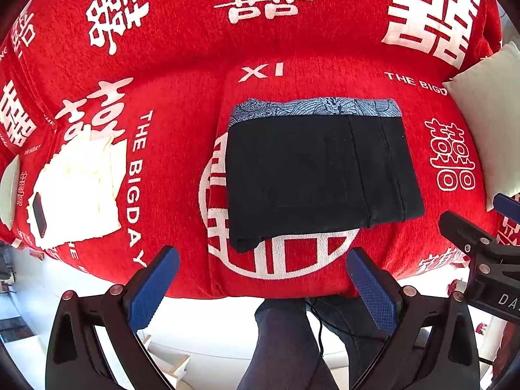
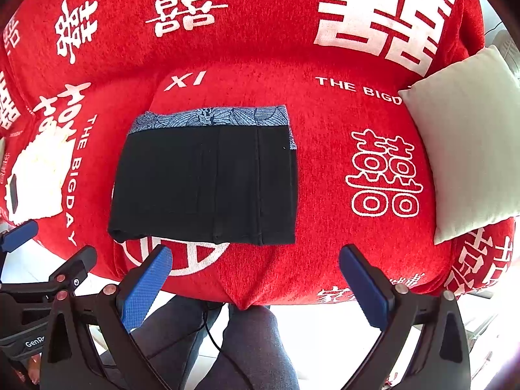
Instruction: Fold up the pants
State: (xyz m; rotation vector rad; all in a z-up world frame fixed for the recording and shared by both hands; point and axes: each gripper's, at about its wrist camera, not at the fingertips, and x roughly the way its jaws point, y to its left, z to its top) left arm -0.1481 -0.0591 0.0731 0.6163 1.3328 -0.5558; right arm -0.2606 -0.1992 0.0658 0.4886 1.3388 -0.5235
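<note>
The black pants (image 1: 318, 175) lie folded into a neat rectangle on the red sofa (image 1: 182, 169), apparently finished, while the left gripper (image 1: 263, 279) and right gripper (image 2: 253, 279) hover spread wide and empty.

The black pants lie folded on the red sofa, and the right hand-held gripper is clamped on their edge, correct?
Not quite. The black pants do lie folded on the red sofa, but the right wrist view shows the right hand-held gripper open, short of them.

Patterned cloth (image 1: 318, 107) mostly hidden under folded pants (image 1: 318, 178); cushion (image 1: 490, 113) cut off.
</note>
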